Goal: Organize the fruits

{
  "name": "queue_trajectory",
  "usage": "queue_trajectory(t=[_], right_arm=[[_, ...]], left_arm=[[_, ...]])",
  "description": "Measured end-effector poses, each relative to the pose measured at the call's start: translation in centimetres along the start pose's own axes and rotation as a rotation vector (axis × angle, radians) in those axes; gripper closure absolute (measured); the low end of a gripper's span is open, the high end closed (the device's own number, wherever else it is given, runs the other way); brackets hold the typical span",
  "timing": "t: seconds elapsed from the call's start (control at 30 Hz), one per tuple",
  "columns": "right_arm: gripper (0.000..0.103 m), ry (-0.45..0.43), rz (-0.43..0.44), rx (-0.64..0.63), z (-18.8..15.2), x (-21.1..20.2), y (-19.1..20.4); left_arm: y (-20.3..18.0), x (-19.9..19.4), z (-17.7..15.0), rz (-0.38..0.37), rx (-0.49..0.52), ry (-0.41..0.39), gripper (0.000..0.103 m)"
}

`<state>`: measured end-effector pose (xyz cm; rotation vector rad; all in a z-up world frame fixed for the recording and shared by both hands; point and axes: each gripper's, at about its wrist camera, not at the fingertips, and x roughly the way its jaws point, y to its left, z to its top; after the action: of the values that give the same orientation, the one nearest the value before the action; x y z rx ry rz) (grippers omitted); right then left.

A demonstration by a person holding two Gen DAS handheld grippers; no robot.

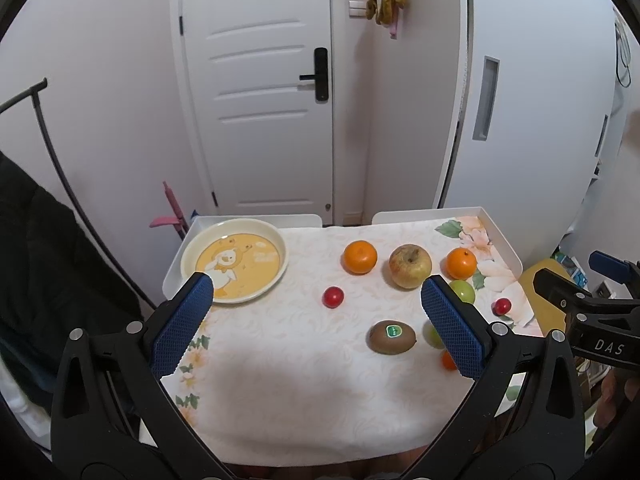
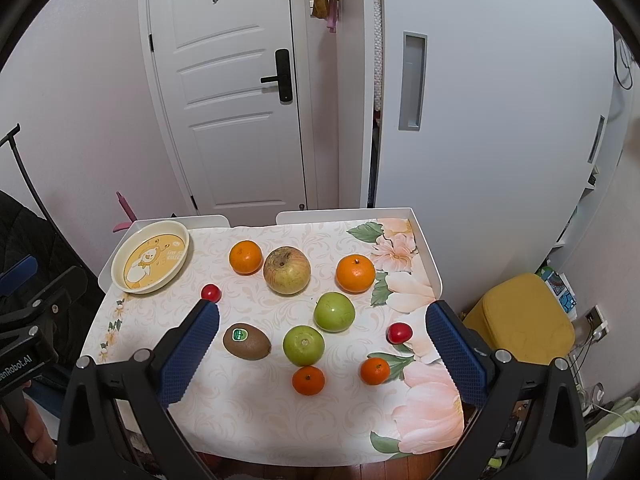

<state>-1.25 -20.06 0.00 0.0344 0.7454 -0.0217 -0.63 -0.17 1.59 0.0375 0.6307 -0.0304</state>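
both tools (image 1: 316, 304) (image 2: 322, 326) wide apart, level above table (image 2: 240, 408) w/ fruit.

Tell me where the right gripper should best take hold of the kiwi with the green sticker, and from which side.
Probably from above, across the short middle of the kiwi. It lies on its side on the tablecloth, long axis running left to right, so the narrow width fits between the open right gripper. The green apple sits just right of it, so keep the fingers front and back.

Oranges (image 2: 245, 256), apples (image 2: 334, 312), kiwi (image 2: 246, 341), perhaps cherry tomatoes (image 2: 211, 293) scattered beside empty yellow plate (image 2: 120, 257)
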Motion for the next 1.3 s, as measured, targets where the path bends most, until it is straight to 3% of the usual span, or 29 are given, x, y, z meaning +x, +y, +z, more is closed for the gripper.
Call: queue_trajectory(t=[0.9, 1.3], right_arm=[[0.000, 0.004, -0.002, 0.005, -0.1, 0.2, 0.0], [0.000, 0.032, 0.009, 0.039, -0.8, 1.3, -0.6]], left_arm=[[-0.2, 0.1, 0.2, -0.005, 0.005, 0.008, 0.000], [-0.3, 2.8, 0.2, -0.062, 0.053, 0.051, 0.000]])
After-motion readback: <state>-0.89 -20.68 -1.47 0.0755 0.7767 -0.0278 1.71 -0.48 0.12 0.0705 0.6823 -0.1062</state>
